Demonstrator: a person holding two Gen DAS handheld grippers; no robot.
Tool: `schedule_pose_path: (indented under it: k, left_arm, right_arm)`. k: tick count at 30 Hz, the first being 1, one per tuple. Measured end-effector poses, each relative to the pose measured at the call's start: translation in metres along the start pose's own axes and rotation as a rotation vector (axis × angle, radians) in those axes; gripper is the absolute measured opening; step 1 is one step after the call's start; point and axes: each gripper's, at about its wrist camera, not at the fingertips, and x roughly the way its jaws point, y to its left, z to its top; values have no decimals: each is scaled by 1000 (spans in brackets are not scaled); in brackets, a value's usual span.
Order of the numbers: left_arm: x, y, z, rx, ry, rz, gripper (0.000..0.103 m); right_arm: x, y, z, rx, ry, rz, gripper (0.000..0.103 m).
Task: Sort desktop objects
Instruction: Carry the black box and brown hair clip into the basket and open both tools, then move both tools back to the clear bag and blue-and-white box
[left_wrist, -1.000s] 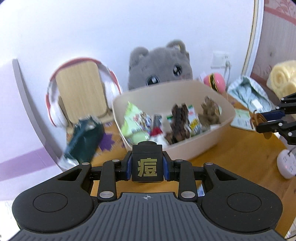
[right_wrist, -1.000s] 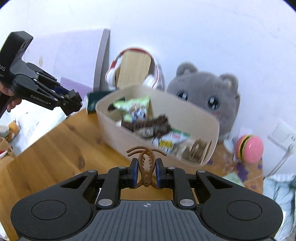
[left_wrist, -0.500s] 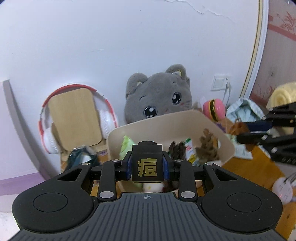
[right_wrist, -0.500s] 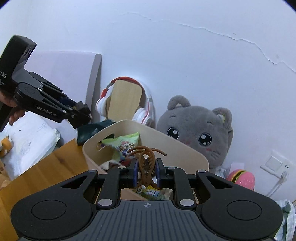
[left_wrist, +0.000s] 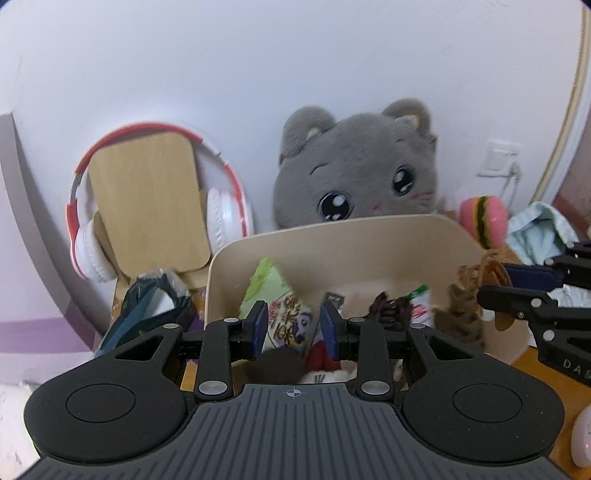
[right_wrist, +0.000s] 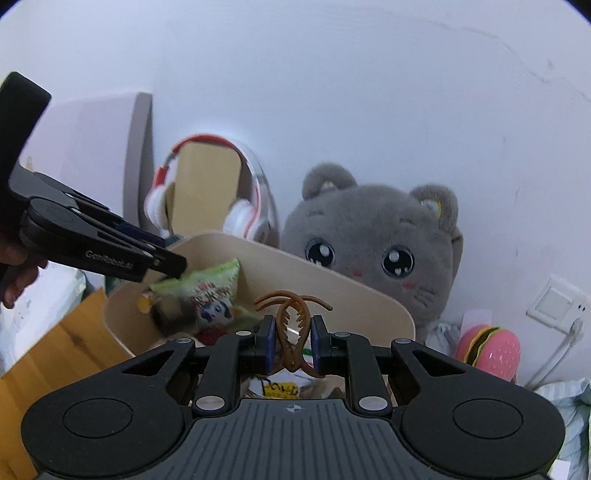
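My left gripper (left_wrist: 291, 325) hangs over the beige bin (left_wrist: 369, 236), open, with nothing between its blue pads. A dark blurred shape (left_wrist: 277, 363) lies under the fingers inside the bin; I cannot tell what it is. A green snack packet (left_wrist: 273, 295), dark brown pieces (left_wrist: 391, 314) and other packets fill the bin. My right gripper (right_wrist: 291, 328) is shut on a brown hair claw clip (right_wrist: 286, 314) above the bin's near rim (right_wrist: 332, 280). From the left wrist view it (left_wrist: 495, 284) reaches in from the right with the clip (left_wrist: 491, 267). The right wrist view shows the left gripper (right_wrist: 173, 266) over the bin's left end.
A grey cat plush (left_wrist: 354, 173) sits behind the bin against the wall. Red-and-white headphones (left_wrist: 92, 236) hang on a wooden stand (left_wrist: 147, 199) at the left, with a dark bag (left_wrist: 147, 314) below. A pink burger toy (right_wrist: 491, 350), a wall socket (right_wrist: 557, 306) and pale cloth (left_wrist: 539, 232) lie at the right.
Both grippers came in closer over the bin. The black cube with the gold character is no longer between the left pads. The right gripper still holds the clip.
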Motion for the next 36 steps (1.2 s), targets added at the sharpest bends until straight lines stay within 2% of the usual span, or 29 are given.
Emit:
schedule_pose_path:
  k: [4, 7, 10, 11, 12, 14, 16, 21, 29, 34, 36]
  left_arm:
    - [16, 2, -4, -35, 44, 42, 32]
    - [24, -1, -8, -25, 82, 42, 32]
    - [25, -3, -13, -28, 84, 34, 32]
    - [25, -3, -14, -34, 87, 26, 37]
    - [25, -4, -15, -35, 92, 21, 45]
    - [23, -6, -16, -25, 92, 19, 56]
    - [21, -7, -18, -16, 85, 30, 62]
    - [15, -8, -23, -24, 98, 35, 64]
    - [-12, -8, -35, -32, 69, 40, 65]
    - [-33, -8, -53, -76, 58, 81, 65]
    - [-38, -7, -62, -85, 77, 87, 67]
  right_arm:
    - [22, -4, -10, 11, 54, -8, 18]
    - [33, -2, -18, 11, 82, -6, 18]
    - [40, 2, -24, -7, 104, -6, 18]
    - [41, 2, -26, -6, 107, -3, 21]
    - [41, 2, -27, -3, 110, -5, 33]
    - [41, 2, -28, 5, 113, 0, 44]
    - [38, 3, -29, -3, 104, -1, 56]
    - [32, 4, -30, -18, 94, -13, 63]
    - [11, 9, -37, -35, 65, -17, 73]
    - [-10, 19, -49, -51, 30, 17, 77]
    - [-18, 25, -56, -72, 24, 41, 78]
